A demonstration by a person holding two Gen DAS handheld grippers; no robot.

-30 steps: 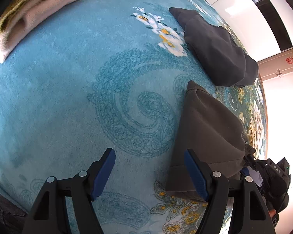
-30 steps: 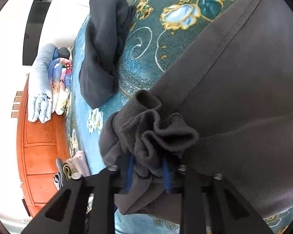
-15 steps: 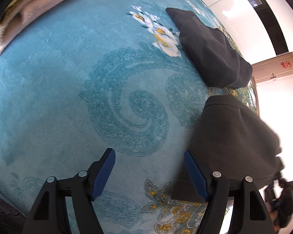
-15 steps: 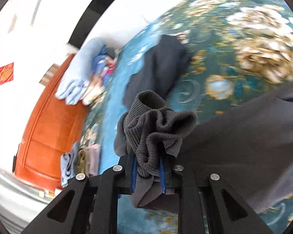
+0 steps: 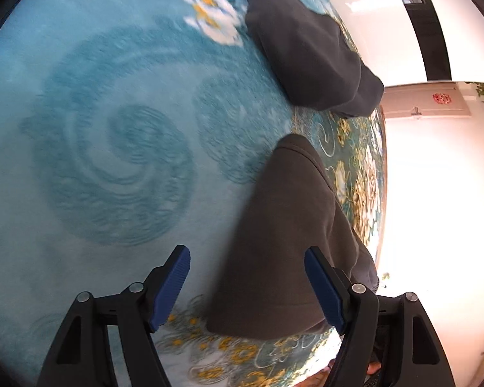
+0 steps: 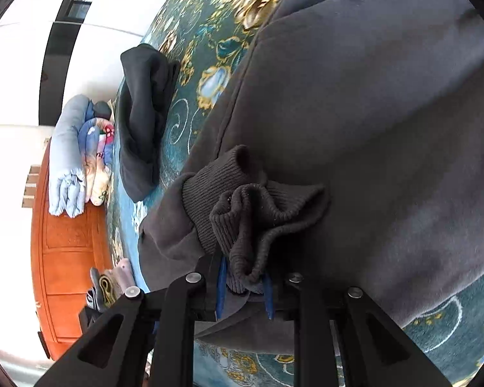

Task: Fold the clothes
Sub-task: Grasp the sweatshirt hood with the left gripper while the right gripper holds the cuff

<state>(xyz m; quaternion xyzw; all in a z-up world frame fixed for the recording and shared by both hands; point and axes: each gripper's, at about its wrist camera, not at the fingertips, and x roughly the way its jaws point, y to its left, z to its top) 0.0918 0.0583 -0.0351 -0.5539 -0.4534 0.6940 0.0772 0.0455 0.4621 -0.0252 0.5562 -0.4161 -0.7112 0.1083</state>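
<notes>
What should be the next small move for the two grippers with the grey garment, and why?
Probably lay the held part down flat on the garment. The right gripper is shut on the ribbed cuff of the grey sweatshirt, bunched above the body cloth, while the left gripper is open, with the folded edge between its fingers but not gripped.

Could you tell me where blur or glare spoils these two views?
Left wrist view: motion blur smears the blue bedspread, and the right edge is blown out white. Right wrist view: sharp on the grey sweatshirt, with an overexposed wall at left; fisheye bending in both.
</notes>
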